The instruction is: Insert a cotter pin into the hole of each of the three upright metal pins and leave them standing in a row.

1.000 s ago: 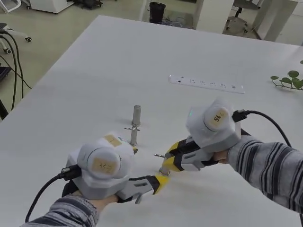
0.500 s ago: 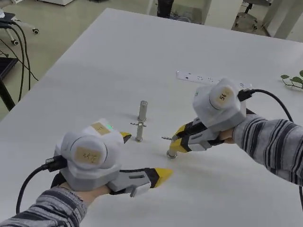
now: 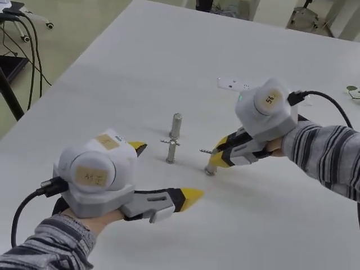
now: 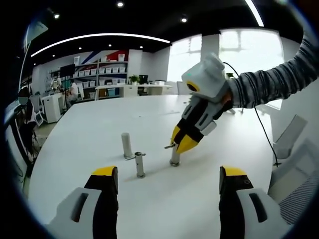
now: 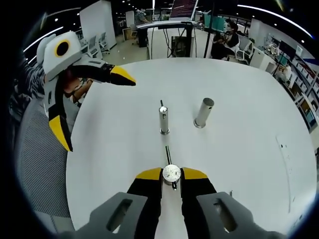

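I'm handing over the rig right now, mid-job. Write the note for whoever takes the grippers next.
Left gripper: open, holding nothing, low beside the row.
Right gripper: shut on the near pin, which stands on the table. A cotter pin juts from its top; I cannot tell if it is fully seated.
Middle pin: upright, with a crosswise cotter pin through it. Done.
Far pin: upright, no cotter pin visible.
Left to do: check and release the near pin, then fit the far pin.

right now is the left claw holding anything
No, the left claw is wide open in its own view, its two yellow tips far apart with nothing gripped between them.
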